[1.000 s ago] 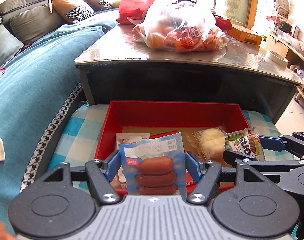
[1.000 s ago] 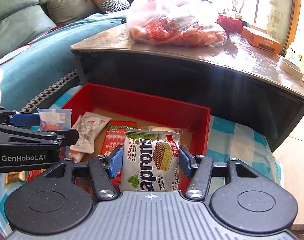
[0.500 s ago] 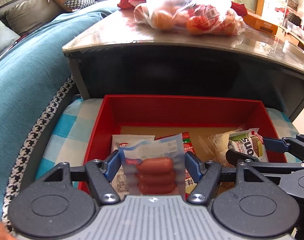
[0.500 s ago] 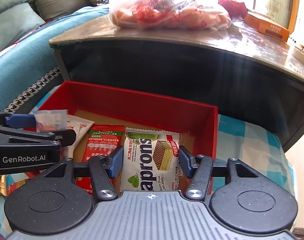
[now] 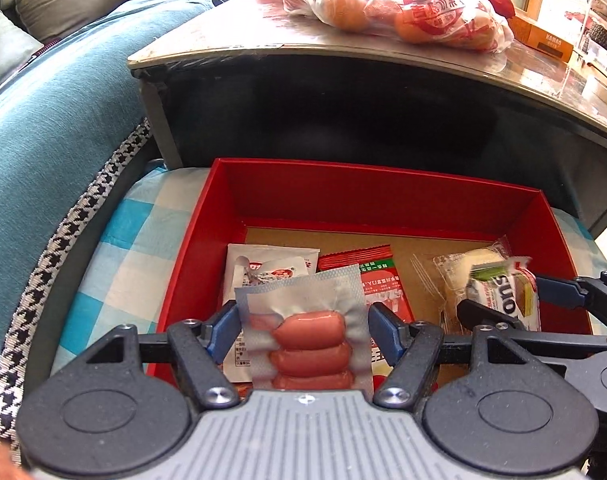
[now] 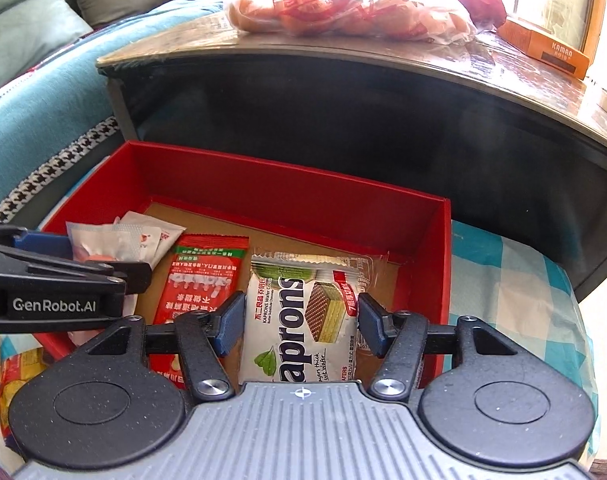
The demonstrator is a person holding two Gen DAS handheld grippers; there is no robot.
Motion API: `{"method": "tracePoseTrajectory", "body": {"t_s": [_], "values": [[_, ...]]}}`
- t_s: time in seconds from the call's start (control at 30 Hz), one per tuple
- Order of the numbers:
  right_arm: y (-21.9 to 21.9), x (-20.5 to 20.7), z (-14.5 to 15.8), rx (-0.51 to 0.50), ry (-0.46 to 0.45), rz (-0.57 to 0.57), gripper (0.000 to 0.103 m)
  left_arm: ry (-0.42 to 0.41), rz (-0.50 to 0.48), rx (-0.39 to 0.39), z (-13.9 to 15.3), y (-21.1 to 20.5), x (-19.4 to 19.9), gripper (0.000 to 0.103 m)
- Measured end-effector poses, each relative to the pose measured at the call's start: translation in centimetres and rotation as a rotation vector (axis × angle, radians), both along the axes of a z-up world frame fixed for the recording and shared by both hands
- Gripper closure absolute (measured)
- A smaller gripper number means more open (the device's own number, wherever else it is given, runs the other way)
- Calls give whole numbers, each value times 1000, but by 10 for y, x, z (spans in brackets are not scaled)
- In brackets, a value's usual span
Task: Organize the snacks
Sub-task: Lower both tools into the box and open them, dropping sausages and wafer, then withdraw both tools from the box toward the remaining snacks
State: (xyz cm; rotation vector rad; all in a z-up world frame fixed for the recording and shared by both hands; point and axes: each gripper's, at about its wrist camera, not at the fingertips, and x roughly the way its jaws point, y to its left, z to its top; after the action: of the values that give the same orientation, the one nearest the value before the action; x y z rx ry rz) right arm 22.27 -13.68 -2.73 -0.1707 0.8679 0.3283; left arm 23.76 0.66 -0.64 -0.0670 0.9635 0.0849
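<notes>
A red box [image 5: 367, 196] sits on a blue-checked cloth below a dark table; it shows in the right wrist view too [image 6: 287, 184]. My left gripper [image 5: 303, 332] is shut on a clear sausage pack [image 5: 307, 336] over the box's front left. My right gripper [image 6: 301, 322] is shut on a Kaprons wafer pack [image 6: 303, 320] over the box's right part; it also shows in the left wrist view [image 5: 503, 296]. Inside lie a white sachet [image 5: 263, 268], a red snack pack [image 6: 203, 276] and a clear-wrapped pale cake [image 5: 471, 268].
The dark table [image 5: 383, 92] overhangs the box's back, with a plastic bag of oranges [image 5: 395, 12] and an orange carton [image 6: 543, 48] on top. A teal sofa [image 5: 47, 132] runs along the left. Loose snack wrappers [image 6: 11, 372] lie on the cloth left of the box.
Both grippers have moved forward and down over the red box, each still holding its pack. The box and table look nearer and larger.
</notes>
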Motion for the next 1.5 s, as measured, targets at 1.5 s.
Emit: {"method": "tracePoseTrajectory", "body": {"t_s": [1.5], "values": [[43, -111, 30, -9, 17, 153, 24, 71, -1, -62, 2, 58, -104, 1]]}}
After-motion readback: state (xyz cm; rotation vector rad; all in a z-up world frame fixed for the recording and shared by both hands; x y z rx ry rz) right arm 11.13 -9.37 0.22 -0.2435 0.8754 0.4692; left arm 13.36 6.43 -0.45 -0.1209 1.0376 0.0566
